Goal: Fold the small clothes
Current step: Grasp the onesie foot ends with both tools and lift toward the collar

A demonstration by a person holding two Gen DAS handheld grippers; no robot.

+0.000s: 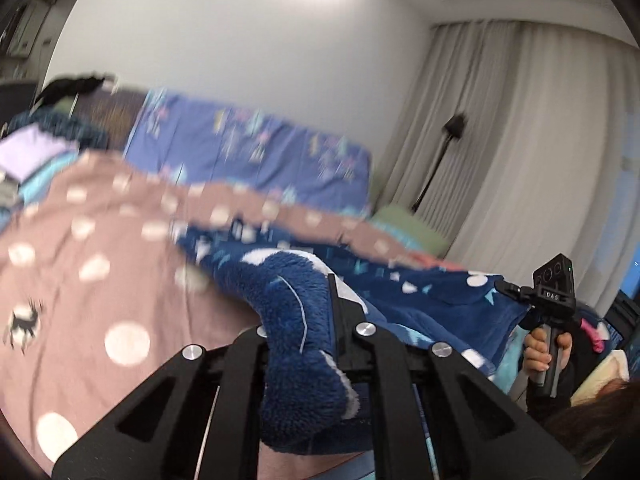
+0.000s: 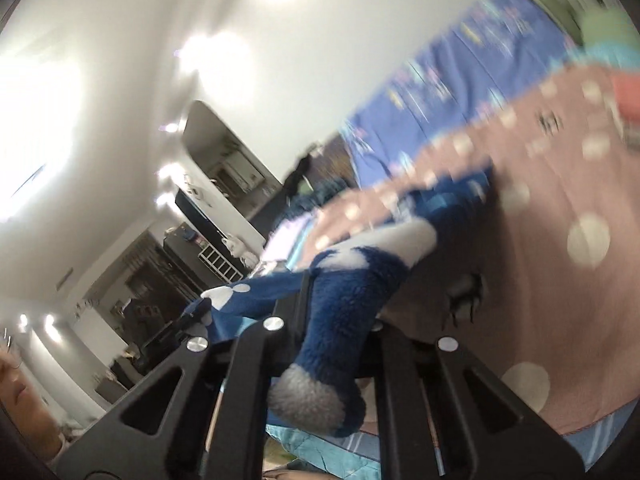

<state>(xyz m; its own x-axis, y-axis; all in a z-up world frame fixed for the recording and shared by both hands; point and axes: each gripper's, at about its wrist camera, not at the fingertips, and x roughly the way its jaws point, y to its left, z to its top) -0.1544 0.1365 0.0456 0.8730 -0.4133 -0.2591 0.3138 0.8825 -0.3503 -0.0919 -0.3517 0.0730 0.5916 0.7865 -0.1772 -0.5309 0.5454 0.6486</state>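
Nearest us, the left claw [image 1: 308, 344] is clenched on a thick blue fleece garment [image 1: 296, 320]; the pile bunches up btwn the fingers and spills over the frame. Right claw [image 2: 332, 344] is likewise clamped on another part of the same garment [image 2: 344, 300], a tube-like bit w/ a grey-white cuff hanging toward the camera, prob. a sleeve or leg. Garment is lifted btwn both claws, its far part trailing down onto the bed [image 1: 100, 264].

Handling, our guess: light, v. soft, bulky, not fragile. Fleece grips well, so slip is unlikely, but it's floppy and thick, so folds will spring open unless pressed flat. Best to hold at hems or cuffs, edge-on, not mid-panel, so we pinch one layer.

Further out, the brown dotted bedcover, then a blue patterned pillow [image 1: 256, 148] against the wall. In the left view, the right hand [image 1: 546, 354] grips its handle at the far right. Curtain [image 1: 520, 140] beyond. Both views are motion-blurred.
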